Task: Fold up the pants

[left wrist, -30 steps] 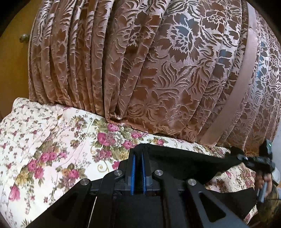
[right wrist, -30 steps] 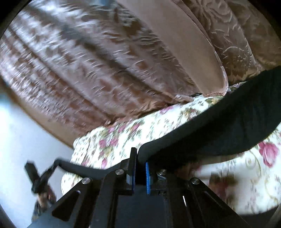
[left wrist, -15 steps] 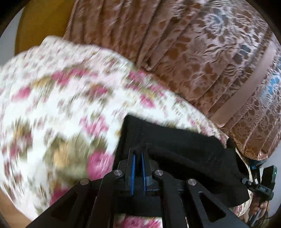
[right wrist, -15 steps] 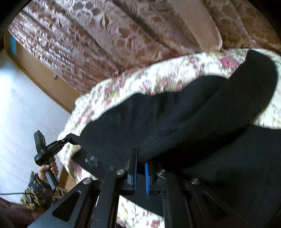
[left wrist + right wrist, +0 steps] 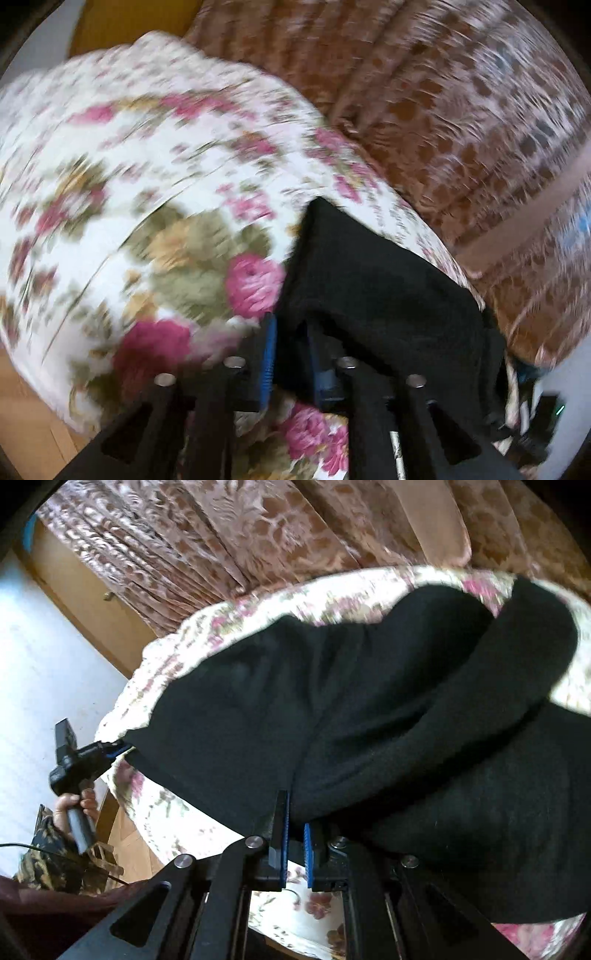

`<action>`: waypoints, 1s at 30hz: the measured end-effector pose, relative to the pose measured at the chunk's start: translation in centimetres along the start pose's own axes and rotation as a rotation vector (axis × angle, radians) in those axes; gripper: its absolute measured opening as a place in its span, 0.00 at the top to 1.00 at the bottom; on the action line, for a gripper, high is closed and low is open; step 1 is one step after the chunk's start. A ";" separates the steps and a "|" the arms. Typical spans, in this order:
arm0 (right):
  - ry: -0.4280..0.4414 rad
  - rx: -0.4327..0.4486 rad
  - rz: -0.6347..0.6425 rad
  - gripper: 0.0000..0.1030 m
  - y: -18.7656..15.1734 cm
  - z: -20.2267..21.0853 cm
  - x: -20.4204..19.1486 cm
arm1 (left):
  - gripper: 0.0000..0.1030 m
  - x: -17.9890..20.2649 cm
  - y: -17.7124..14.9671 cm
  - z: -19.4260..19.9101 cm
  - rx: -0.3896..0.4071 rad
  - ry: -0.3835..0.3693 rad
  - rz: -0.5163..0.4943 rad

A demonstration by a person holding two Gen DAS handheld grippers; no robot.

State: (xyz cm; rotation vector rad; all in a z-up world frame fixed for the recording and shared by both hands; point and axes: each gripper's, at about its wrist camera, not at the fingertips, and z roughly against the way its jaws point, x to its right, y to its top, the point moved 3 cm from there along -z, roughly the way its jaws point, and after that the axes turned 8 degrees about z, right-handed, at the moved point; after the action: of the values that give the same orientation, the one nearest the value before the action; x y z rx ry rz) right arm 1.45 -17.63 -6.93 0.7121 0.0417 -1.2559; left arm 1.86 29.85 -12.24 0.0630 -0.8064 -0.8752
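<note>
The black pants [image 5: 369,709] lie spread over the flowered bedspread [image 5: 173,657], one part doubled over another. My right gripper [image 5: 294,834] is shut on the pants' near edge, blue pads pinching the cloth. In the left wrist view the pants [image 5: 369,280] run off to the right; my left gripper [image 5: 290,354] has a wider gap between its blue pads, with black cloth still between them. The left gripper also shows in the right wrist view [image 5: 110,747], at the pants' far left corner.
A brown patterned curtain [image 5: 443,110] hangs behind the bed [image 5: 110,184]. A wooden door [image 5: 85,590] and a white wall [image 5: 37,672] are at the left. Wooden floor [image 5: 29,424] shows below the bed's edge.
Both grippers have come down and forward, laying the lifted pants onto the bedspread. The left gripper's pads have moved apart.
</note>
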 end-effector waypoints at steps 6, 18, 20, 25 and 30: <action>0.004 -0.030 -0.053 0.94 -1.1 -1.8 1.4 | 0.82 -2.7 -1.1 4.0 0.021 -0.142 0.192; 0.020 -0.016 -0.072 0.94 -1.2 -1.8 1.7 | 0.78 1.4 -1.2 0.3 -0.069 -0.160 0.225; 0.020 -0.010 -0.065 0.94 -1.1 -1.6 1.6 | 0.90 1.5 -1.2 -0.1 -0.055 -0.118 0.206; 0.031 0.029 -0.037 0.94 -0.9 0.2 1.1 | 0.93 2.7 -1.9 1.7 -0.013 -0.140 0.135; 0.033 0.017 -0.024 0.94 -1.5 0.5 1.1 | 0.93 1.3 -2.7 0.5 -0.046 -0.051 0.120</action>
State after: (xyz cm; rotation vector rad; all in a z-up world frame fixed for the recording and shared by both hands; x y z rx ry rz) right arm 0.30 -19.00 -7.63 0.7489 0.0667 -1.2688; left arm 0.22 27.34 -12.05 -0.0477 -0.8292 -0.7838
